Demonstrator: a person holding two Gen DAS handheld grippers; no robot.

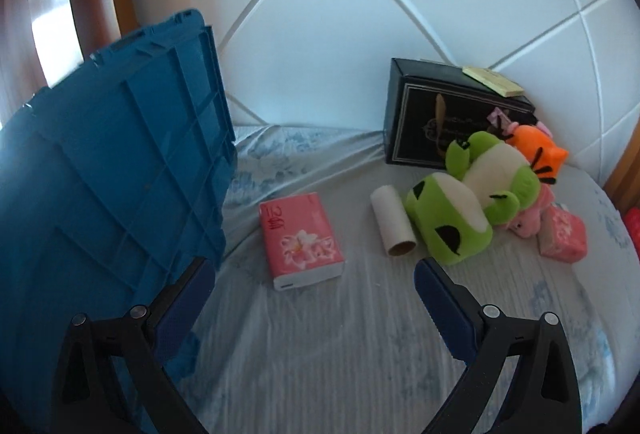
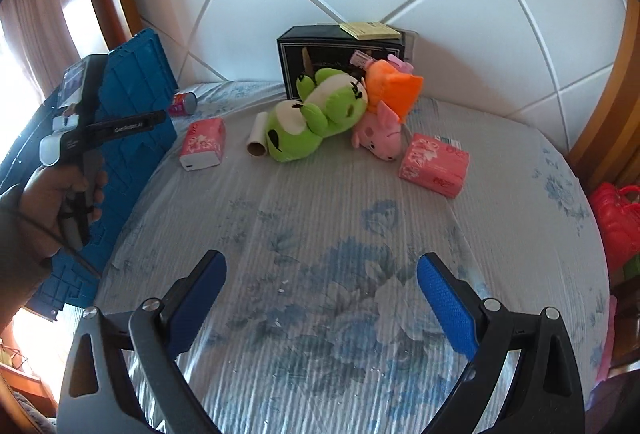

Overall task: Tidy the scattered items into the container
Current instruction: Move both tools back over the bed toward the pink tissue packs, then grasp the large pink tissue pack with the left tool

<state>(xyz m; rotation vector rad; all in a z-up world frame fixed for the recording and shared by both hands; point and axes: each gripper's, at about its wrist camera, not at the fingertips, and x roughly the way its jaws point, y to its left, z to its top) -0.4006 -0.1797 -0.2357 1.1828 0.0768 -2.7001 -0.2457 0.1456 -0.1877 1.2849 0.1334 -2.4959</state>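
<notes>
Nothing tidied yet: blue crate (image 1: 116,169) stands at the bed's (image 2: 340,242) left edge, its inside hidden, while green frog plush (image 2: 316,113), pink tissue packs (image 1: 300,240), pig plush (image 2: 380,131) and cardboard tube (image 1: 392,220) lie scattered near the headboard. Left claw (image 1: 314,274) and right claw (image 2: 322,270) both gape wide, empty.

Blue ribbed plastic crate (image 1: 120,169), matt; green plush frog (image 2: 316,113), soft pile; cardboard tube (image 1: 394,220), matt paper; pink tissue pack (image 1: 300,240), glossy film; black box (image 1: 440,113), glossy; bedsheet (image 2: 320,234), ribbed cloth.
</notes>
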